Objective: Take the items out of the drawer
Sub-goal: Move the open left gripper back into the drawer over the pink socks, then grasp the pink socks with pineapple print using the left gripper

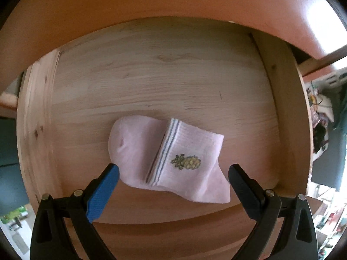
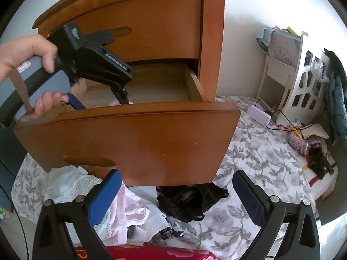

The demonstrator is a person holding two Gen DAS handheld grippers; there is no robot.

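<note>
Inside the open wooden drawer [image 1: 151, 75] your left gripper [image 1: 173, 173], jaws wide, straddles the folded pink pineapple sock [image 1: 169, 158]; lower, then close; right gripper [image 2: 176, 187] open, idle outside.

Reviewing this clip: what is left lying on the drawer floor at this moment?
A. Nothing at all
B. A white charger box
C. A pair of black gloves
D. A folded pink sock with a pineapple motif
D: the left wrist view shows a pink sock lying alone on the drawer floor, between the open fingers of the left gripper.
</note>
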